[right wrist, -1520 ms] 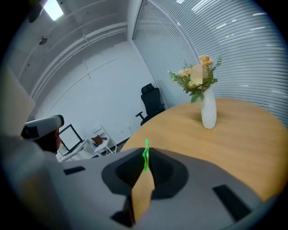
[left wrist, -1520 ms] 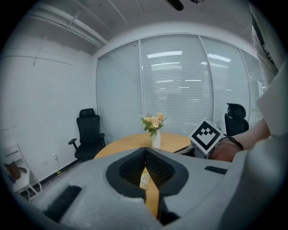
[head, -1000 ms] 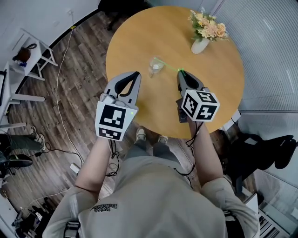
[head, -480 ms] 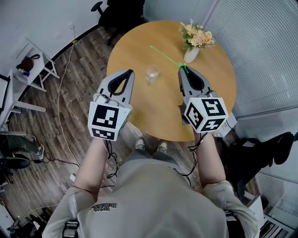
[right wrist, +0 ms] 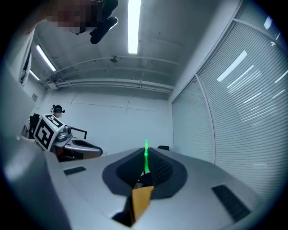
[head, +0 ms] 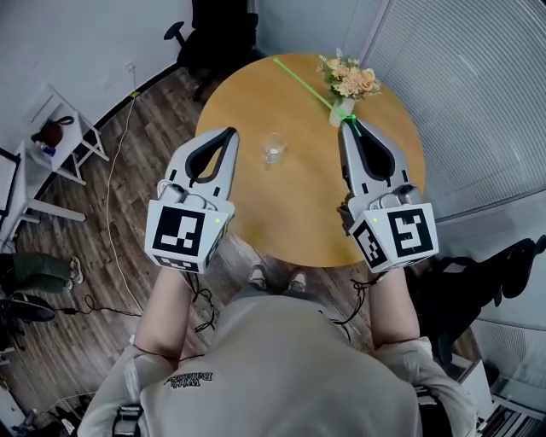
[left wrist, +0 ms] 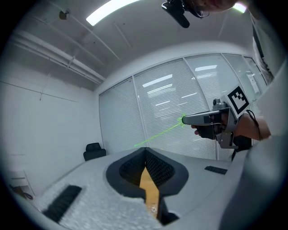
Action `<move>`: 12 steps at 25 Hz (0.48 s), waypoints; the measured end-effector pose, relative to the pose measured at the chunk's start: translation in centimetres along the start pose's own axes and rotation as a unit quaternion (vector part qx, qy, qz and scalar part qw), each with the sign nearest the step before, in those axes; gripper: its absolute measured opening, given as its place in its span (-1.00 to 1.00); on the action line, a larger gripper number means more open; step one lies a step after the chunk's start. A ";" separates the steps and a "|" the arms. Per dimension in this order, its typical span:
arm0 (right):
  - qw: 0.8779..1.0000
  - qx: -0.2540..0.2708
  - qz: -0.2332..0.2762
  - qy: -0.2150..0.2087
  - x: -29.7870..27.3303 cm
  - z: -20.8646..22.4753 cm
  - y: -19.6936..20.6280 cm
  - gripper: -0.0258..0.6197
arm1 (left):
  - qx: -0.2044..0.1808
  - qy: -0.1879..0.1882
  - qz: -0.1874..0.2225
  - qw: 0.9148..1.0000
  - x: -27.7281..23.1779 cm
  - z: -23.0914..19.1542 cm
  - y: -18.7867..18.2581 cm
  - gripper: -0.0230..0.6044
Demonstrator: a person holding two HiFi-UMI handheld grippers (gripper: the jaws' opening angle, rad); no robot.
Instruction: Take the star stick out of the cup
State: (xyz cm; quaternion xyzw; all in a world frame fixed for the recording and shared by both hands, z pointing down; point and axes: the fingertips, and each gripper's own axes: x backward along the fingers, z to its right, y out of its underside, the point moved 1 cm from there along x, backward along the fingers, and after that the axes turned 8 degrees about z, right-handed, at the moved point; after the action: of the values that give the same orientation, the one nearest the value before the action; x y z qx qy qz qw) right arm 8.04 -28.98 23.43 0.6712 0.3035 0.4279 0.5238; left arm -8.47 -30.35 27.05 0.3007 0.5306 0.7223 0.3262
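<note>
My right gripper (head: 347,125) is shut on the thin green star stick (head: 303,81), held in the air above the round wooden table (head: 299,213). The stick slants away to the far left, over the table's back edge, with its star end at my fingertips. In the right gripper view the stick (right wrist: 146,157) stands up between the closed jaws. The clear glass cup (head: 273,149) stands upright on the table, apart from the stick. My left gripper (head: 228,133), raised left of the cup, is shut and holds nothing. The left gripper view shows the right gripper (left wrist: 184,120) and the stick (left wrist: 157,134).
A white vase of flowers (head: 345,81) stands at the table's far side, just beyond the right gripper's tips. A black office chair (head: 213,26) is behind the table, and a white side table (head: 60,128) is on the left. Cables run over the wooden floor (head: 111,205).
Both grippers have risen. The right one has lifted the green stick up out of the cup and away toward the flowers. The cup has stayed on the table.
</note>
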 end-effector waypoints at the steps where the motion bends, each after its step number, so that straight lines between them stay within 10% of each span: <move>1: 1.000 0.001 0.003 0.000 0.2 0.1 -0.2 -0.81 | -0.001 0.000 0.005 1.000 0.1 0.0 -0.4 -0.86; 12: 1.000 0.018 -0.001 -0.001 2.7 0.7 -0.4 -0.81 | 0.002 -0.009 0.005 1.000 1.7 0.9 -1.6 -0.86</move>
State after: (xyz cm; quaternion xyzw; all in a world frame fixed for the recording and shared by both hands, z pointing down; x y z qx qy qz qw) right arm 9.94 -26.86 23.67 0.6805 0.3115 0.4211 0.5124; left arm -8.53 -28.14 25.90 0.3104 0.5279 0.7201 0.3262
